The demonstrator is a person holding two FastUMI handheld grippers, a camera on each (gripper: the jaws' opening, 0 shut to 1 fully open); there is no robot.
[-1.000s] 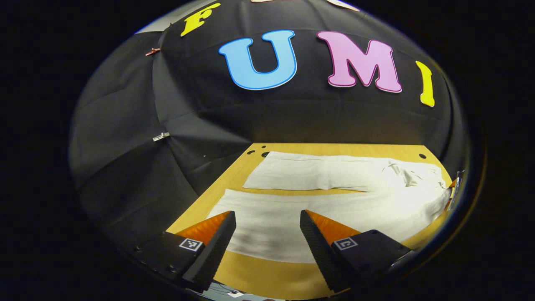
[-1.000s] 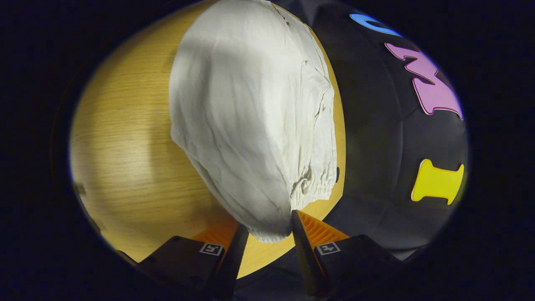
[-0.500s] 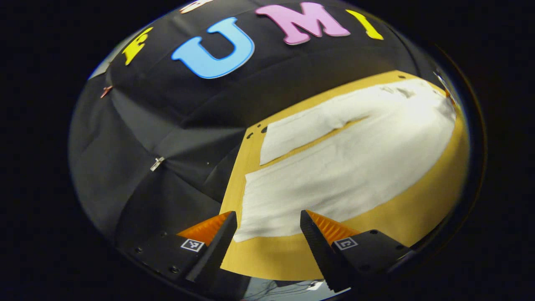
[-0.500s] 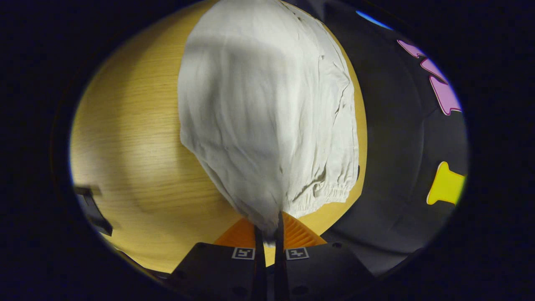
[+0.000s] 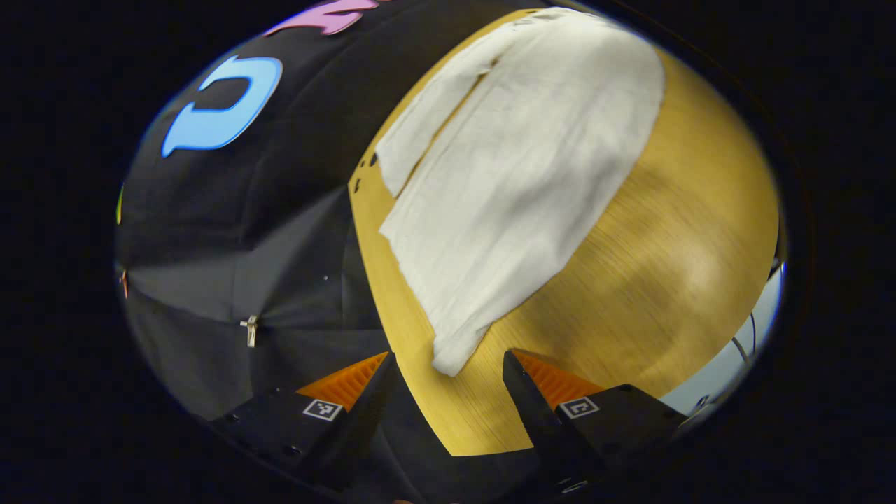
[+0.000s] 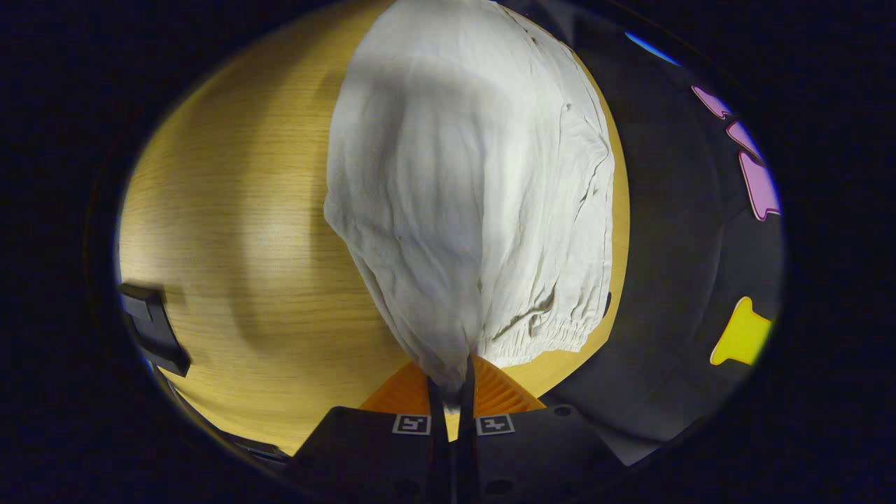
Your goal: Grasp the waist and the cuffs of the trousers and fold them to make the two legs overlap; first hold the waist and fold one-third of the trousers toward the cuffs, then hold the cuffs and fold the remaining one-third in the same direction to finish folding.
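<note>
White trousers (image 5: pixel 518 161) lie spread flat on a wooden table (image 5: pixel 672 231), their two legs side by side with a narrow gap between them. In the left gripper view the near leg's cuff corner (image 5: pixel 451 357) lies just ahead of my left gripper (image 5: pixel 448 367), which stands open with nothing between its fingers. In the right gripper view my right gripper (image 6: pixel 451 378) is shut on the near corner of the trousers' waist (image 6: pixel 448 353). The gathered waistband (image 6: pixel 546 336) runs off to the right, and the cloth (image 6: pixel 462 182) stretches away from the fingers.
The black cloth wall (image 5: pixel 266 231) runs close along the table's far edge, with small clips on it. A dark object (image 6: pixel 150 329) shows at the left rim of the right gripper view, over the table edge. Bare wood (image 6: pixel 231 210) lies left of the trousers.
The right gripper has closed on the waist corner and lifted it a little. The left gripper has swung and rolled round toward the near leg's cuff, staying open.
</note>
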